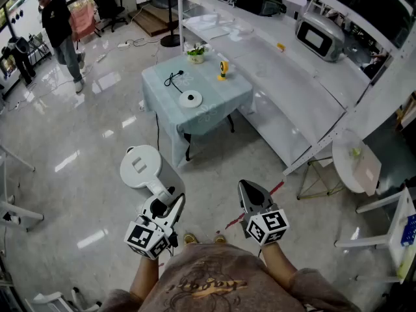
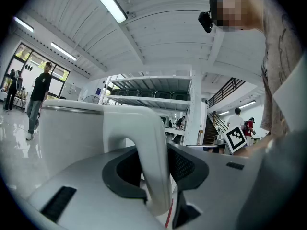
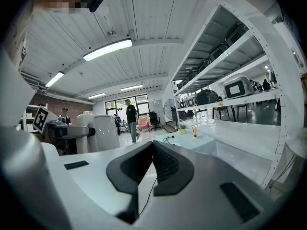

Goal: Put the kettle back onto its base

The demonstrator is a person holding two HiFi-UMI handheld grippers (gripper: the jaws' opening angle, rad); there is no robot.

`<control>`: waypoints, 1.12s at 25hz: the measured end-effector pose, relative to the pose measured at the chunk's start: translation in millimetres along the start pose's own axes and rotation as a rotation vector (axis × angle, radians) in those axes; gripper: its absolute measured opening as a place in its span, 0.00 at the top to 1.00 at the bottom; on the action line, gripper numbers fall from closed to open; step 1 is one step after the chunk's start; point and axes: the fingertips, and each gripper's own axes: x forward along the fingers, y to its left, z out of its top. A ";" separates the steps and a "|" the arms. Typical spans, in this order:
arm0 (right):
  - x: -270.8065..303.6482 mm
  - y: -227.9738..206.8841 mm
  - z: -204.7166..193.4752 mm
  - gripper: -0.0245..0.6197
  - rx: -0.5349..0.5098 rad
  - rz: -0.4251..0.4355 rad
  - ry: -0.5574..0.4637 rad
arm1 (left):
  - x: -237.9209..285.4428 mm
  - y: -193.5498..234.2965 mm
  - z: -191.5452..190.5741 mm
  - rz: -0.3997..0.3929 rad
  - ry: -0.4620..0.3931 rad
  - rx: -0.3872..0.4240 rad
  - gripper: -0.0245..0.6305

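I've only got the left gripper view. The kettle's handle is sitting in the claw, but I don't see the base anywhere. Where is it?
Observer: In the head view the base lies on a table with a pale blue cloth, ahead of you across the floor.
Operator: Anything else on that table?
Observer: A potted plant and a yellow object stand at its far side, apart from the base.
Operator: And the right claw?
Observer: The right claw is shut with nothing in it.
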 end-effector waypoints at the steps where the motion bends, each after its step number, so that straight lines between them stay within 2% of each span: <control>1: 0.7 0.5 0.0 0.97 0.001 0.002 -0.001 | 0.3 1.1 -2.6 -0.002 0.001 0.008 0.74; 15: 18.7 20.3 -3.5 0.97 0.030 0.020 -0.010 | -2.2 13.4 -1.1 -0.033 0.027 0.042 0.74; 28: 52.0 52.8 -19.0 0.97 0.036 -0.010 -0.024 | -19.2 59.5 -5.4 -0.095 0.036 0.072 0.73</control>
